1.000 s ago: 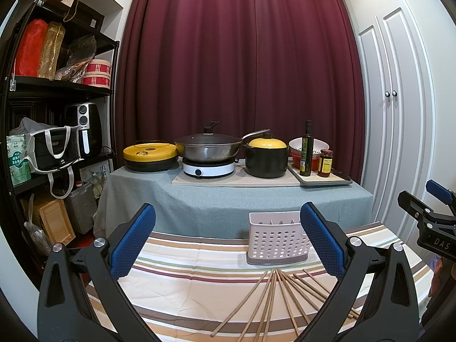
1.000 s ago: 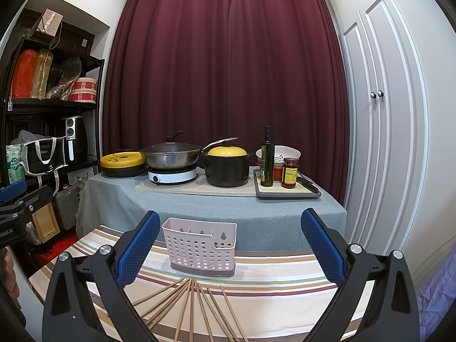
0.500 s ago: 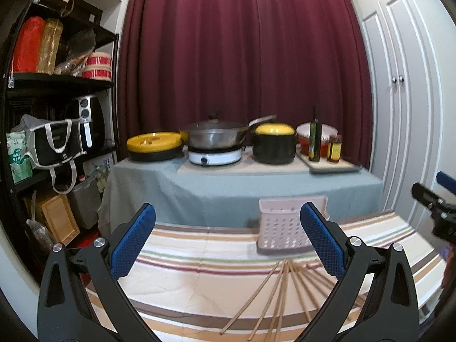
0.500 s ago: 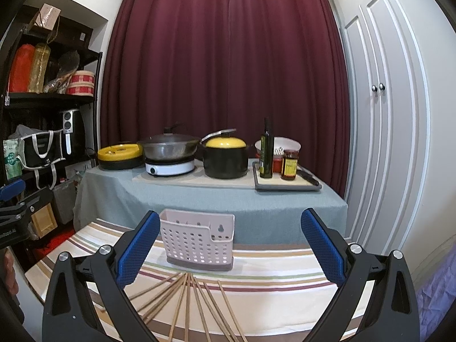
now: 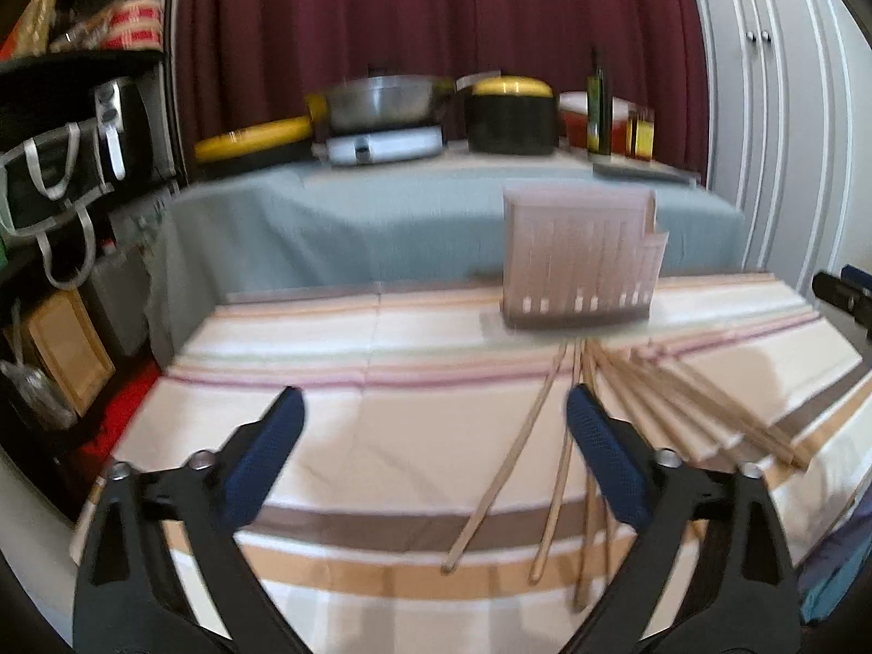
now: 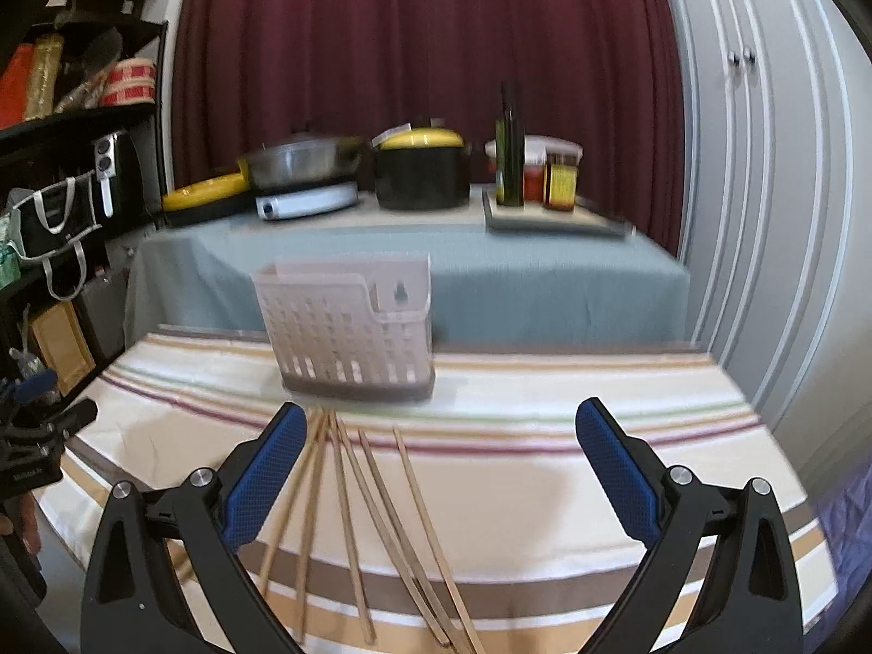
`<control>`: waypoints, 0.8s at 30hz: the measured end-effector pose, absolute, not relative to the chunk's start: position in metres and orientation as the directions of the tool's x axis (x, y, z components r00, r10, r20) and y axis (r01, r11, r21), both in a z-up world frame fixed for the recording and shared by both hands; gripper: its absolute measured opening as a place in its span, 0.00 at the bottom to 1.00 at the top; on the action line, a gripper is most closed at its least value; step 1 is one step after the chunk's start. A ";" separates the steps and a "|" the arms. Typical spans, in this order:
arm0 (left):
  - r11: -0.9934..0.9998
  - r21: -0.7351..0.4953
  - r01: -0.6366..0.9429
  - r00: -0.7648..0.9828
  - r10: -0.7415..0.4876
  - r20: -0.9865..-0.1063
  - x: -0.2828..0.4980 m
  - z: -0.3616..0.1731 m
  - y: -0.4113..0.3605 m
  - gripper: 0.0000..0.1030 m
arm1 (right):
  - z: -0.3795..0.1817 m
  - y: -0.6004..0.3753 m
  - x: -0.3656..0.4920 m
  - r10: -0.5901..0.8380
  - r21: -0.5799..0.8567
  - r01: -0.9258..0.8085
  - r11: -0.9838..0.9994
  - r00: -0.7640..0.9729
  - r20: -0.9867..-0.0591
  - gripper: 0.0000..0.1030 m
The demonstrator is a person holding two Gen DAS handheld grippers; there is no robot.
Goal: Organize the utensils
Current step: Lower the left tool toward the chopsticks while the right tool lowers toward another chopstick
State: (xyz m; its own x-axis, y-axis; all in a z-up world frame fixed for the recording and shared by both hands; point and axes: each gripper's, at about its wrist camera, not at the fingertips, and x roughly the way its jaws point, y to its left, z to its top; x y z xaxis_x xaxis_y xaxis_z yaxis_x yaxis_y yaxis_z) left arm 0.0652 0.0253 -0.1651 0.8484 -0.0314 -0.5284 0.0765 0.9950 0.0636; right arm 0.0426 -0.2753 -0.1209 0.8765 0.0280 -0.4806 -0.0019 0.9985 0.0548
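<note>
Several wooden chopsticks lie fanned out on the striped tablecloth, their far ends meeting in front of a pale slotted utensil holder that stands upright. My left gripper is open and empty, low over the cloth, left of the chopsticks. My right gripper is open and empty above the chopsticks' near ends, its left finger over them. The other gripper shows at the edge of each view.
Behind the striped table is a grey-covered table with a wok on a hob, a black pot with a yellow lid, an oil bottle and jars. A black shelf unit stands left, white cupboard doors right.
Both grippers have dropped lower and moved forward toward the striped table, so the chopsticks and holder look larger and nearer. Both views are motion-blurred. Both grippers stay open.
</note>
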 end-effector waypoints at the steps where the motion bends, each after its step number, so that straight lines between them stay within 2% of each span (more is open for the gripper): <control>1: 0.995 0.053 0.084 0.833 -0.041 -0.551 0.068 -0.175 0.029 0.78 | -0.126 -0.276 0.045 0.033 0.062 -0.003 0.998 0.869 -0.493 0.94; 4: 0.994 0.043 0.104 0.800 -0.059 -0.597 0.073 -0.199 0.032 0.75 | -0.142 -0.277 0.054 0.043 0.067 -0.009 0.998 0.851 -0.524 0.94; 14: 0.980 0.053 0.189 0.729 -0.104 -0.677 0.080 -0.246 0.024 0.45 | -0.177 -0.278 0.072 0.062 0.076 -0.021 0.997 0.806 -0.589 0.94; 24: 0.975 0.029 0.218 0.709 -0.138 -0.692 0.080 -0.256 0.024 0.33 | -0.187 -0.280 0.075 0.074 0.086 -0.028 0.996 0.800 -0.596 0.94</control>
State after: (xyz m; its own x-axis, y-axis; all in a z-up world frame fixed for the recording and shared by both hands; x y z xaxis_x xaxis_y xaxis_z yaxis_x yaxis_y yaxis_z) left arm 0.0803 0.0238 -0.2557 0.7085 -0.1377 -0.6921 0.2182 0.9755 0.0293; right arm 0.0746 -0.2804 -0.1873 0.7999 0.0737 -0.5955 -0.0276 0.9959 0.0862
